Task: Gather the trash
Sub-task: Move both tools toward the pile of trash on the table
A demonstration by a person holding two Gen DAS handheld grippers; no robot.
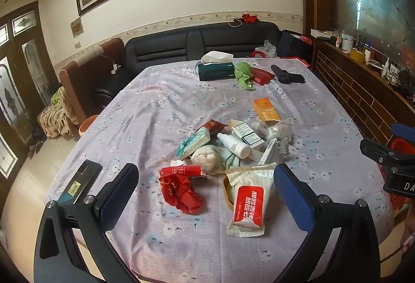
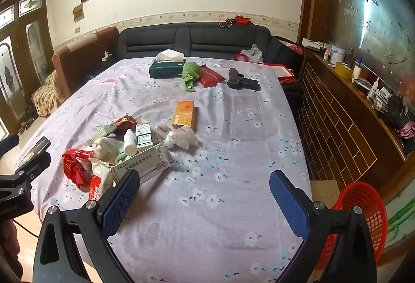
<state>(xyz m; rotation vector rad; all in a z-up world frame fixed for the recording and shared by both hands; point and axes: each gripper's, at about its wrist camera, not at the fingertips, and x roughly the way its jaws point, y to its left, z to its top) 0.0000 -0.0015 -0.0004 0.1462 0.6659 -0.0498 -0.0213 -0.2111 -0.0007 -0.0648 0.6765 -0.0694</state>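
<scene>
A heap of trash lies on the floral tablecloth [image 1: 166, 111]: a crumpled red wrapper [image 1: 179, 187], a white and red wipes pack [image 1: 246, 202], a small white bottle [image 1: 233, 145], a white medicine box [image 2: 145, 163], crumpled tissues [image 2: 181, 139] and an orange box [image 2: 184, 114]. My left gripper [image 1: 206, 188] hovers open over the near side of the heap, the red wrapper and wipes pack showing between its blue pads. My right gripper [image 2: 205, 196] is open above bare cloth to the right of the heap. A red mesh basket [image 2: 363, 210] stands off the table's right edge.
At the table's far end sit a tissue box [image 1: 216, 70], a green cloth [image 1: 243, 74], a red pouch [image 1: 262, 75] and a black pistol-shaped object [image 2: 242, 81]. A phone [image 1: 77, 183] lies near the left edge. A dark sofa is behind, a cluttered wooden counter to the right.
</scene>
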